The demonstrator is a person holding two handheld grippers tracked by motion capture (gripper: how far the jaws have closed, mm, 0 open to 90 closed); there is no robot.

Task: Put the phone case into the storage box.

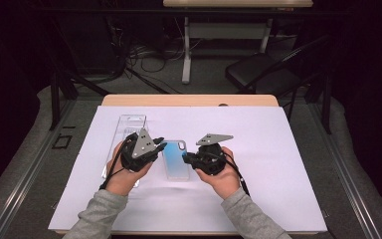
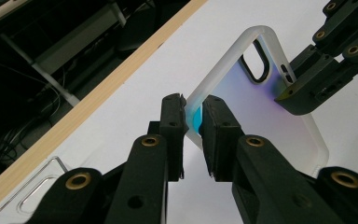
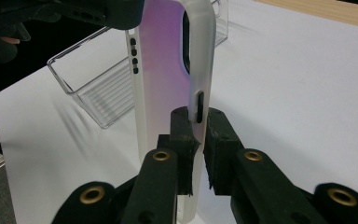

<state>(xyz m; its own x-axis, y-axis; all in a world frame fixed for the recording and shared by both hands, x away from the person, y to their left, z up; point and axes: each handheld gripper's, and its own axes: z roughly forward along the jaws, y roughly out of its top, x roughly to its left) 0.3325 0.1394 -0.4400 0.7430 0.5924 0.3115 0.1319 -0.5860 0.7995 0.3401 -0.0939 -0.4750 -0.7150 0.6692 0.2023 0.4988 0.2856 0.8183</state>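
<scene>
High view: phone case (image 1: 175, 160) between both tongs, over the white desk (image 1: 278, 164), clear tray (image 1: 131, 125) behind.
Left gripper view: left tongs (image 2: 193, 122) pinch one side rim.
Right gripper view: right tongs (image 3: 198, 128) pinch the opposite rim by the button slot.
Likely light, flexy, slick; grip rims only.

The phone case (image 1: 175, 159) sits between the left gripper (image 1: 160, 145) and the right gripper (image 1: 186, 158), above the white sheet (image 1: 258, 164) covering the table (image 1: 189, 100). A clear tray (image 1: 129, 124) lies on the sheet, behind and left of the left gripper.
</scene>
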